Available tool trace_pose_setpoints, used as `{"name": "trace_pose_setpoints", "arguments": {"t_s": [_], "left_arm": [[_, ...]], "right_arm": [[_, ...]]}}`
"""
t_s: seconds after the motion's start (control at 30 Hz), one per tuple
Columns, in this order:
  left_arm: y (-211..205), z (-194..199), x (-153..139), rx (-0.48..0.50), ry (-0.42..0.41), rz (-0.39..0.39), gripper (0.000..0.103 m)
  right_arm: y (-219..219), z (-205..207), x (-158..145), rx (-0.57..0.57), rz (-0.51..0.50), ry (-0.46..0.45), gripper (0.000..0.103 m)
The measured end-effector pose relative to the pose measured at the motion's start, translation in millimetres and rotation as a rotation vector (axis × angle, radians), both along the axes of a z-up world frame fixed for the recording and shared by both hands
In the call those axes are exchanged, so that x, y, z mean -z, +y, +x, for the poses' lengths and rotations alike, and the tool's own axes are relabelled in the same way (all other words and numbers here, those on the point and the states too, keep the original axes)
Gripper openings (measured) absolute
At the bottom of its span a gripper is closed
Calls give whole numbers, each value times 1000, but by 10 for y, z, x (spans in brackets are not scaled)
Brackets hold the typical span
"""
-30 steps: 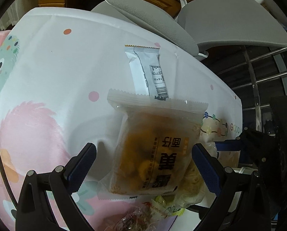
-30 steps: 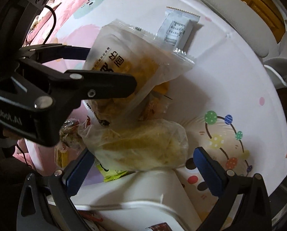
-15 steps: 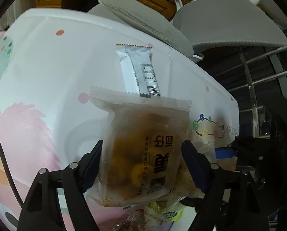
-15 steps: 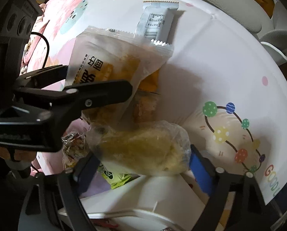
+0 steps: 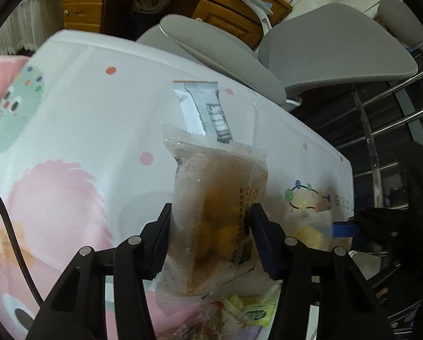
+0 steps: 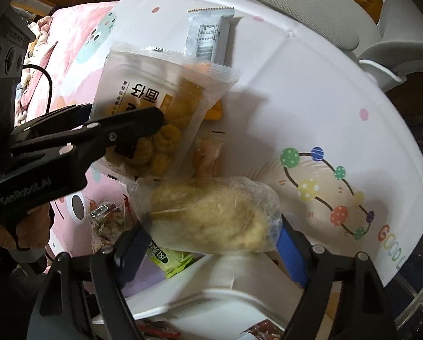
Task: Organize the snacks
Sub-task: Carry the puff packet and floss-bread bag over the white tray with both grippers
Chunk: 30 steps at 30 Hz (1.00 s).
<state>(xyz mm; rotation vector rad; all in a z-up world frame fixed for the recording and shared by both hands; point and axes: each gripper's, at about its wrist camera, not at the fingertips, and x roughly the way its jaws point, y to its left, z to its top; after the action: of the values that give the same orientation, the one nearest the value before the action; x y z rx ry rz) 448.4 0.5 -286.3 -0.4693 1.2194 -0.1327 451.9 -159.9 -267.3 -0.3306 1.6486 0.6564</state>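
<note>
The left gripper (image 5: 211, 238) is closing, its pads already pressing a clear packet of brown pastry balls (image 5: 215, 212). The right gripper (image 6: 208, 243) is closing on a pale yellow bread bag (image 6: 211, 215), touching both its ends. Both packets are in the near middle of the white table (image 6: 310, 85). I judge the sorting as only begun: one grey wrapper (image 6: 208, 36) lies far, one green packet (image 6: 171, 257) near, and others are half hidden beneath.
</note>
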Motion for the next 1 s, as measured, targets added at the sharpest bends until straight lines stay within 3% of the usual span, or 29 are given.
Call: {"name": "trace_pose_setpoints", "arguments": {"t_s": [0.53,1.0], "left_arm": [[341,-517,-608,-57,-153,73,39],[4,-1327,-1403,-35,-283,89,39]], "right_arm": [[-358,44,-848,173,143,-149,83],[-667,-666,-1544,260,238,-255,83]]}}
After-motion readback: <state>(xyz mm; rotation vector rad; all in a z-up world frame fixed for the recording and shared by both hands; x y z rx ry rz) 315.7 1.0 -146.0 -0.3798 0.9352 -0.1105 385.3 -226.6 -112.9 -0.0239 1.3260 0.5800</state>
